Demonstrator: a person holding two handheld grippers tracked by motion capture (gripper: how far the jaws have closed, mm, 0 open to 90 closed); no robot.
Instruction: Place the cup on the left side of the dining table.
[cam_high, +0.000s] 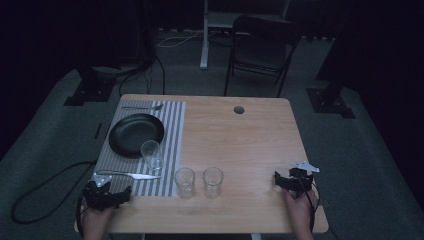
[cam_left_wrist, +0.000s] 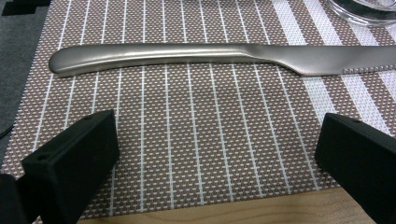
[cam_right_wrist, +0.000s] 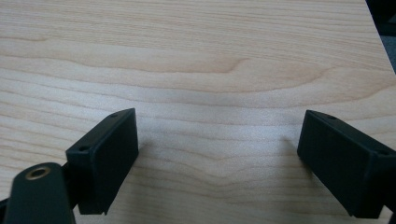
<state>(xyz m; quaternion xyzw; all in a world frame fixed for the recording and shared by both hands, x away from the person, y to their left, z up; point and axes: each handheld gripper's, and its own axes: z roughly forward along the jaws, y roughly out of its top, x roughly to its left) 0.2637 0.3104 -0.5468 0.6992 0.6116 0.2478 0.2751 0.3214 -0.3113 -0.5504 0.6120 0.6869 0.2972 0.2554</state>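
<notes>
A grey striped placemat (cam_high: 173, 131) covers the left part of the wooden table (cam_high: 250, 145). On the mat lie a black plate (cam_high: 136, 134), a fork (cam_high: 142, 107) at the far edge, a knife (cam_high: 132, 175) at the near edge and one clear glass (cam_high: 151, 155). Two more glasses (cam_high: 184, 182) (cam_high: 212, 181) stand on bare wood beside the mat. My left gripper (cam_high: 107, 189) rests open just short of the knife (cam_left_wrist: 210, 56), its jaws wide over the mat (cam_left_wrist: 205, 140), holding nothing. My right gripper (cam_high: 292, 180) is open over bare wood (cam_right_wrist: 219, 60) near the front right.
A round cable hole (cam_high: 239, 109) sits in the tabletop near the far edge. Behind the table stand a folding chair (cam_high: 262, 47) and stand legs, with cables on the grey floor. The base of the glass (cam_left_wrist: 362, 9) shows beyond the knife blade in the left gripper view.
</notes>
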